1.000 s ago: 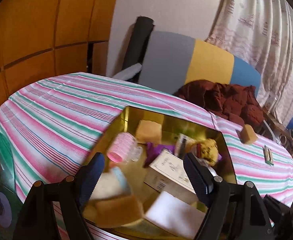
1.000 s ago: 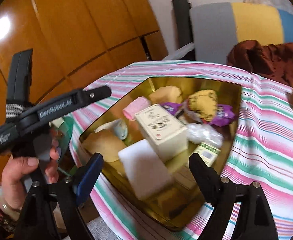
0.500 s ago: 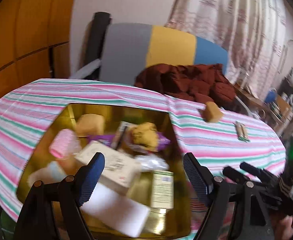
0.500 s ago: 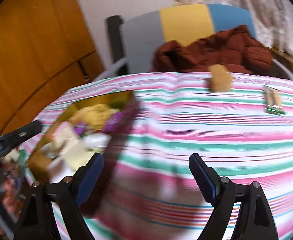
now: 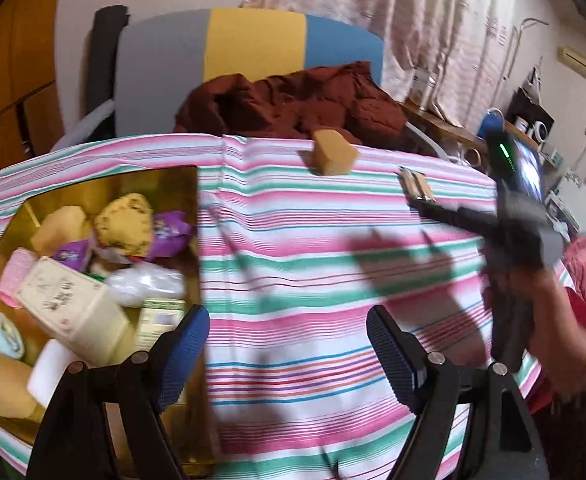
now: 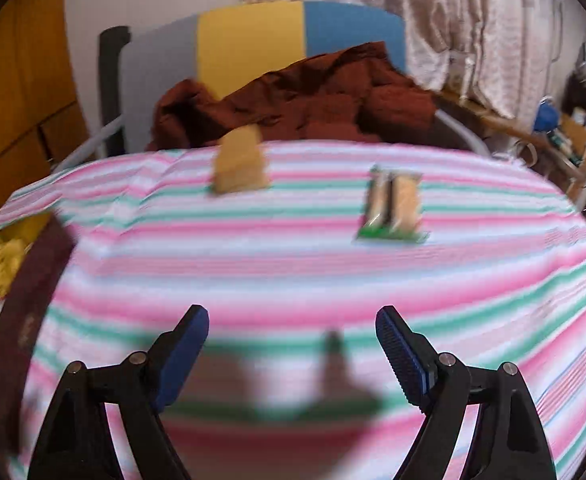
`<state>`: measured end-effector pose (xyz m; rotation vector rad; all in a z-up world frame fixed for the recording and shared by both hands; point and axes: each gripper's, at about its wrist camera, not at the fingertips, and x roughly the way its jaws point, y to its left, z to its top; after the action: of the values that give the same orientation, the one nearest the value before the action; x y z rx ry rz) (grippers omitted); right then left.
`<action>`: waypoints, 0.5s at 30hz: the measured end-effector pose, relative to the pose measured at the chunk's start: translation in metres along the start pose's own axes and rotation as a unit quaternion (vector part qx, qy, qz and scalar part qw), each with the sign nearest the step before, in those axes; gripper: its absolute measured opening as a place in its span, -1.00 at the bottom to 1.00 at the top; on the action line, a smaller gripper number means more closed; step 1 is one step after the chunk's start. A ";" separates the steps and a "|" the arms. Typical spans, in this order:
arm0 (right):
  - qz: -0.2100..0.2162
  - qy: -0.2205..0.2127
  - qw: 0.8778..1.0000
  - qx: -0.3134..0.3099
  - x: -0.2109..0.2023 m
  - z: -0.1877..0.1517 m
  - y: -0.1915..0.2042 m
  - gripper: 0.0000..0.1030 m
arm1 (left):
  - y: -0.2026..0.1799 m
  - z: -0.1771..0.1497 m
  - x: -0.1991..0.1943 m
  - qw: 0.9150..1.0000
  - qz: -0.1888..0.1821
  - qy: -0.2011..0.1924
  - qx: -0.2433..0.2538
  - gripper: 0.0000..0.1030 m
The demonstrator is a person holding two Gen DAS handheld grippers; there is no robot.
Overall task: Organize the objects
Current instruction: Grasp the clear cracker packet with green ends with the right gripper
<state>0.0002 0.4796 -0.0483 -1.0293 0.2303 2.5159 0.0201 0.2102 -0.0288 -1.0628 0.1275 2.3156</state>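
Both jaws wide, empty — sponge point(image 6: 239, 166) and wafer pack point(image 6: 393, 206) on the striped cloth point(image 6: 293, 272).

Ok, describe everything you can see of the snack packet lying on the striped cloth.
The snack packet is a flat, clear wrapper with green printing at its near end, holding two pale tan bars side by side. It lies flat on the striped tablecloth, lengthwise away from the camera, to the right of the tan sponge block and apart from it. Nothing touches it but the cloth. Motion blur hides any lettering.
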 end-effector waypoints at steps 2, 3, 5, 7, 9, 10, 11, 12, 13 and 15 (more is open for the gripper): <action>-0.015 -0.005 1.000 0.013 0.008 0.016 -0.013 0.68 | -0.008 0.000 0.005 1.000 -0.006 0.004 0.006 0.59; -0.024 -0.005 0.999 0.019 0.017 0.028 -0.022 0.68 | -0.010 0.000 0.006 1.000 -0.007 0.006 0.008 0.59; -0.044 -0.003 0.999 0.018 0.030 0.040 -0.029 0.68 | -0.014 0.000 0.007 1.000 -0.006 0.002 0.011 0.59; -0.057 0.003 0.998 0.013 0.046 0.049 -0.037 0.67 | -0.015 0.000 0.007 1.000 -0.011 -0.003 0.010 0.59; -0.063 0.013 0.998 0.023 0.061 0.054 -0.046 0.67 | -0.014 0.002 0.008 1.000 -0.009 -0.006 0.007 0.59; -0.064 0.018 0.997 0.029 0.066 0.055 -0.050 0.67 | -0.014 0.003 0.010 1.000 -0.008 -0.004 0.005 0.59; -0.064 0.024 0.997 0.037 0.071 0.056 -0.054 0.67 | -0.013 0.004 0.012 1.000 -0.007 -0.002 0.001 0.59; -0.062 0.029 0.996 0.049 0.077 0.055 -0.059 0.67 | -0.011 0.006 0.014 1.000 -0.007 -0.001 -0.005 0.59; -0.058 0.030 0.996 0.057 0.080 0.056 -0.062 0.66 | -0.010 0.008 0.016 1.000 -0.007 0.000 -0.010 0.59; -0.042 0.031 0.996 0.069 0.087 0.058 -0.066 0.63 | -0.006 0.012 0.019 1.000 -0.010 0.004 -0.024 0.59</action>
<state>-0.0635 0.5832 -0.0679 -1.0397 0.3656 2.3603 0.0059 0.2274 -0.0332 -1.0908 0.0647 2.3070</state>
